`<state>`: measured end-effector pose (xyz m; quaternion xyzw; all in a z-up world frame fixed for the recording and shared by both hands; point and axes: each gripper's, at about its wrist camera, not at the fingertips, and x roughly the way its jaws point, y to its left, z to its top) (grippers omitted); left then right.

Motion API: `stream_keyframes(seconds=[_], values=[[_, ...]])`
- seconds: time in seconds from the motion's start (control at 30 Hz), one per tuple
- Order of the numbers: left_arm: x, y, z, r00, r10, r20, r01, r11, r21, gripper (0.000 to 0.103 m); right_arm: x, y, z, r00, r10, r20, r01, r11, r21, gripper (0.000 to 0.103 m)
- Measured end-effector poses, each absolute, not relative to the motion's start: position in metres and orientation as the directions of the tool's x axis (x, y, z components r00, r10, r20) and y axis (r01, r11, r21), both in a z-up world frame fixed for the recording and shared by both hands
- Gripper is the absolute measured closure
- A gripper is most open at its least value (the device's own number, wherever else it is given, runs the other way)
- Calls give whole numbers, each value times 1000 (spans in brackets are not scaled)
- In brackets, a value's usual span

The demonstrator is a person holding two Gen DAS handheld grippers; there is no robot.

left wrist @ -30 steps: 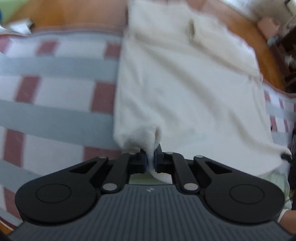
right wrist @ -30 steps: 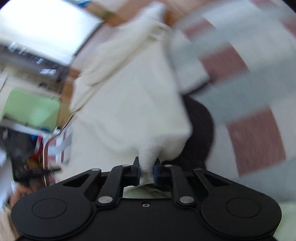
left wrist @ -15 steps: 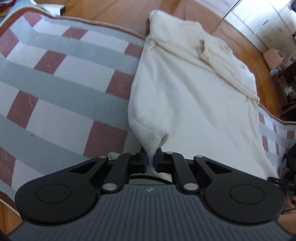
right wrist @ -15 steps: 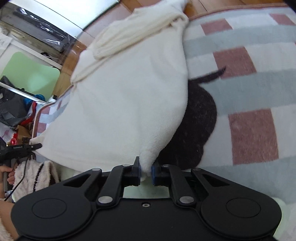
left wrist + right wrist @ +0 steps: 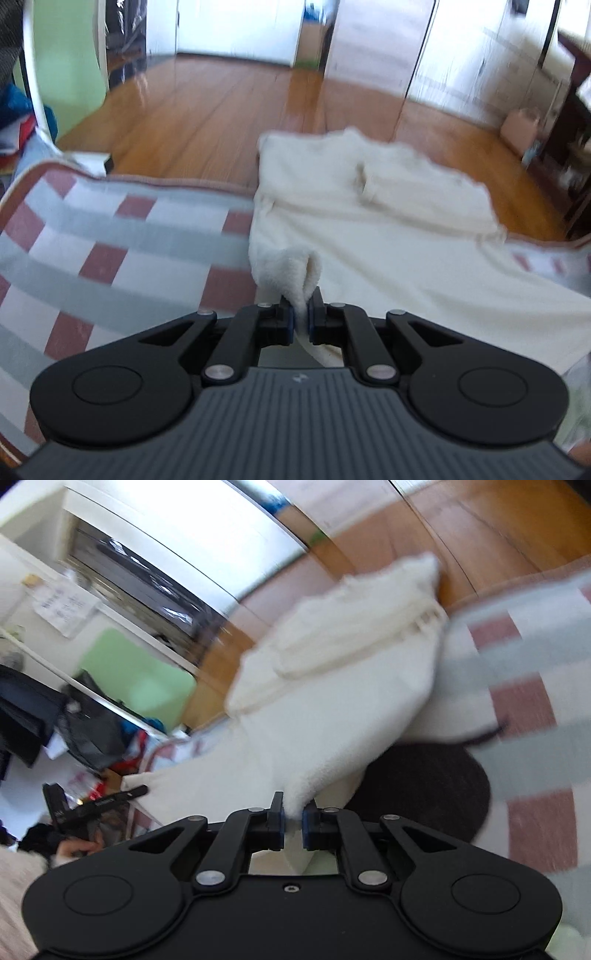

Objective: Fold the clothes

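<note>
1. Left gripper: closed on a bunched corner of the white garment, fleece pinched between the blue-faced pads and curling up above them in a loop.
2. Right gripper: clamped on another corner of the same garment, fabric rising from between the fingers as a soft point.
3. Garment: cream, fluffy, spread over the checked blanket, far end reaching past the blanket edge onto the wood floor. Sleeves or a folded part heaped at that far end, blurred in both views.
4. Blanket: white with grey bands and dull red squares, pink piping along the edge. Seen again in the right wrist view, to the right of the garment.
5. Dark round patch on the blanket just right of the right gripper, partly under the garment's edge; cannot tell whether print or a separate thing.
6. Left gripper also seen from the right wrist view, far left, black, held in a hand with a fuzzy pale cuff.
7. Writing: a small pale mark on the left gripper body, too small to read. A paper sheet on the wall in the right wrist view, print blurred and unreadable.
8. Background: white doors beyond the floor, a green panel, dark clutter at left.
</note>
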<state>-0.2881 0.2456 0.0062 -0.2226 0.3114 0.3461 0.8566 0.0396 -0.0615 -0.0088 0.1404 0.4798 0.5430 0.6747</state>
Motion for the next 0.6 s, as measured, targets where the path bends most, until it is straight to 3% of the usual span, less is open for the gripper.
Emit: stream_keyframes(seconds=[0.13, 0.3, 0.6], values=[[-288, 233, 36, 584, 517, -625, -733, 667, -133, 97, 40, -68, 21, -64, 892, -447, -583, 330, 742, 92], [-313, 220, 53, 624, 513, -589, -733, 646, -214, 97, 30, -89, 27, -94, 915, -393, -524, 290, 801, 92], [-309, 246, 18, 594, 435, -677, -750, 603, -271, 97, 61, -92, 5, -69, 863, -501, -470, 415, 779, 92]])
